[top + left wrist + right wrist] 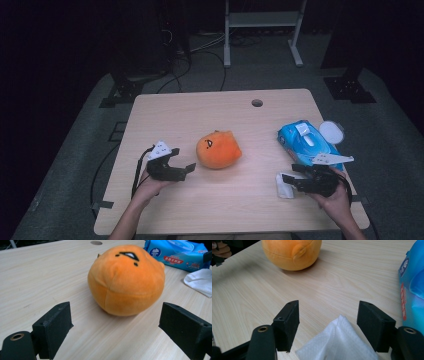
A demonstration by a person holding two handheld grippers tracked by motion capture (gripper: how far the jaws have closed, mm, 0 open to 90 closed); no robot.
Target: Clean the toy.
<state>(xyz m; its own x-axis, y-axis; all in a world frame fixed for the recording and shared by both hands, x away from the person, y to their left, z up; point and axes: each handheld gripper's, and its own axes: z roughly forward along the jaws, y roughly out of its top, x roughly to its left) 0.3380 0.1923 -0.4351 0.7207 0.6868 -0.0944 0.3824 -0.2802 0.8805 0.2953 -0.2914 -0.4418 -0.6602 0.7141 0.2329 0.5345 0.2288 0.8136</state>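
An orange round plush with a small black face lies at the table's middle. My left gripper rests just left of it, open and pointing at it. In the left gripper view the plush sits a little beyond the gap of the left gripper, untouched. My right gripper is open at the front right, over a crumpled white tissue. In the right gripper view the tissue lies on the table between the spread jaws of the right gripper, which are not closed on it.
A blue wet-wipe pack lies at the right, its flap open, a round white lid beside it. It fills the right edge in the right gripper view. A cable hole sits at the back of the table.
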